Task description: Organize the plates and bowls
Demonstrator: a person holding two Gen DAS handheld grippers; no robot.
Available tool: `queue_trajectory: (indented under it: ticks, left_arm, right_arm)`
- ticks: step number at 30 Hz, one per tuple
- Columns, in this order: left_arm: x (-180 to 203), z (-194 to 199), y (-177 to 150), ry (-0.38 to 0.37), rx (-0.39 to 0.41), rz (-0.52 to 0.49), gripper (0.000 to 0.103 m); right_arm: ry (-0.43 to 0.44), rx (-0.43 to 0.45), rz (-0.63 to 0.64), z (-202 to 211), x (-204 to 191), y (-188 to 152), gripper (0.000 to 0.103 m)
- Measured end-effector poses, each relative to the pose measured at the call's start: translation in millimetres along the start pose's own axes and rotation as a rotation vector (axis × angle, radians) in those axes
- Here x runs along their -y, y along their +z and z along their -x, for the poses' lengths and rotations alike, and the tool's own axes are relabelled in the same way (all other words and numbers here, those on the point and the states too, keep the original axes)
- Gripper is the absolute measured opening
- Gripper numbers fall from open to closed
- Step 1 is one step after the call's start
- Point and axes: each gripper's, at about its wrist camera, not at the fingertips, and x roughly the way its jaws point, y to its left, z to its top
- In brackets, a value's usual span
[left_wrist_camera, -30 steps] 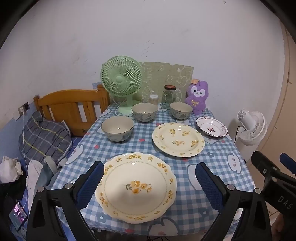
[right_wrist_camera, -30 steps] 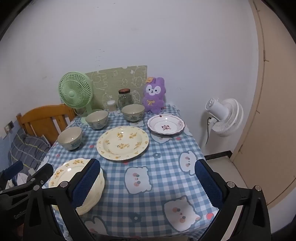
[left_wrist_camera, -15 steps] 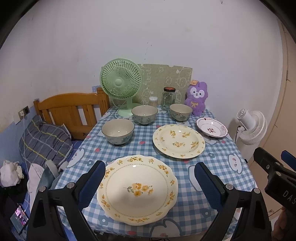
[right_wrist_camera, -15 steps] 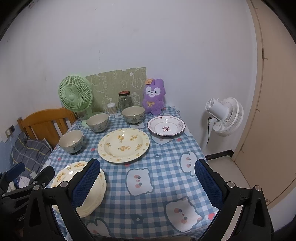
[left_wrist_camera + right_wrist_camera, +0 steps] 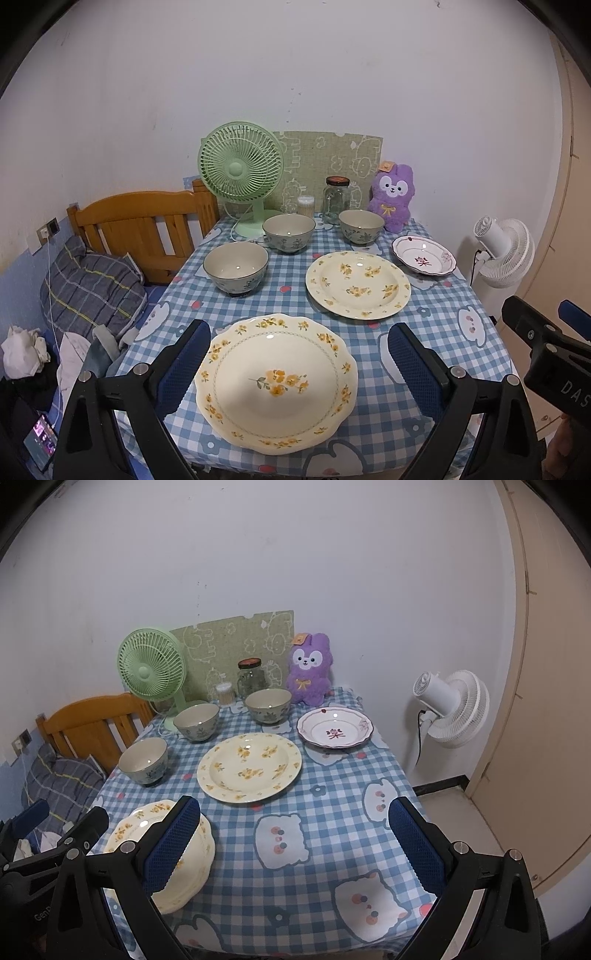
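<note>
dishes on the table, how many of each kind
bowls: 3
yellow-flower plates: 2
red-pattern plate: 1
total: 6 dishes

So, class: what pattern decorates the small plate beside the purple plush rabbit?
White small plate with a dark red rim line and red centre motif; clearest in the right wrist view.
</note>
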Motion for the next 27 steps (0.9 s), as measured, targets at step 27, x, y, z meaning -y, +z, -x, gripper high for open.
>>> queue_trajectory:
  ticks: [27]
  left_arm:
    - [7.1, 6.8, 0.3, -0.026, 0.012, -0.015, 0.098]
  right_arm:
    - [0.006, -0.014, -0.005, -1.2, 8.3, -5.6, 0.102]
